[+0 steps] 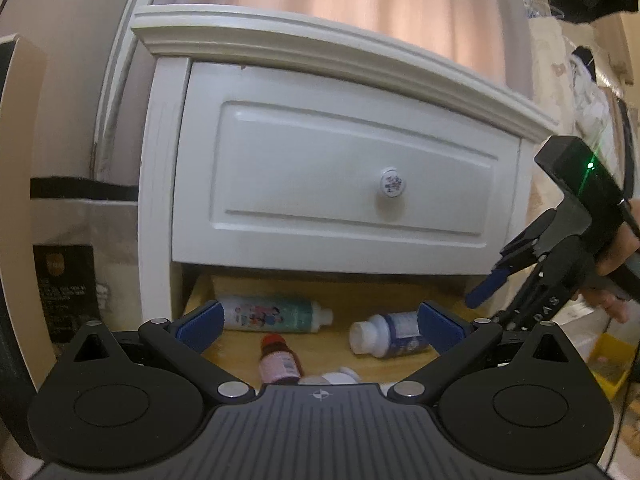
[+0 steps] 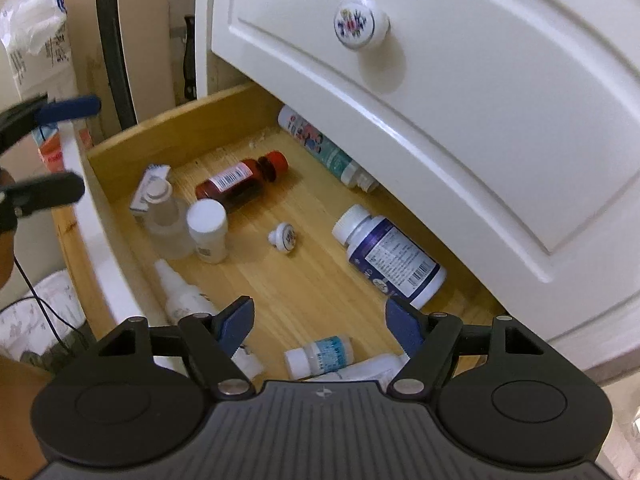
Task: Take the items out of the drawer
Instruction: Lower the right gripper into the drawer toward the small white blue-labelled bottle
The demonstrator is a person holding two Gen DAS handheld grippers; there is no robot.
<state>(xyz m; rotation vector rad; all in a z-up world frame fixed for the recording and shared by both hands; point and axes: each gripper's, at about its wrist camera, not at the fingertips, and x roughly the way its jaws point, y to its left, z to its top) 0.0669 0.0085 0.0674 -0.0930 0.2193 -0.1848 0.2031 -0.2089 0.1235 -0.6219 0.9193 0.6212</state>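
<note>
A lower drawer (image 2: 120,144) of a white nightstand stands pulled open, its pale wooden floor scattered with small containers. The upper drawer (image 2: 460,100), shut above it, carries a white knob painted with flowers (image 2: 359,24).

Both grippers hang over the open drawer with jaws spread wide and nothing between them – seemingly poised to choose something. The right gripper (image 2: 320,322) is nearest a small white bottle with a pale blue label (image 2: 320,356) by the drawer's near edge. The left gripper (image 1: 320,322) hovers further back.

Toward the back left lies an amber bottle with a red cap (image 2: 242,180), barcode up. Against the back edge, half under the upper drawer, lies a white and teal tube with cartoon figures (image 2: 320,146). At the right side lies a white bottle with a purple label (image 2: 390,254) – its print too small to read. A loose white knob (image 2: 285,237) sits mid-floor, and a white-capped vial (image 2: 208,230) stands upright near the left wall.
</note>
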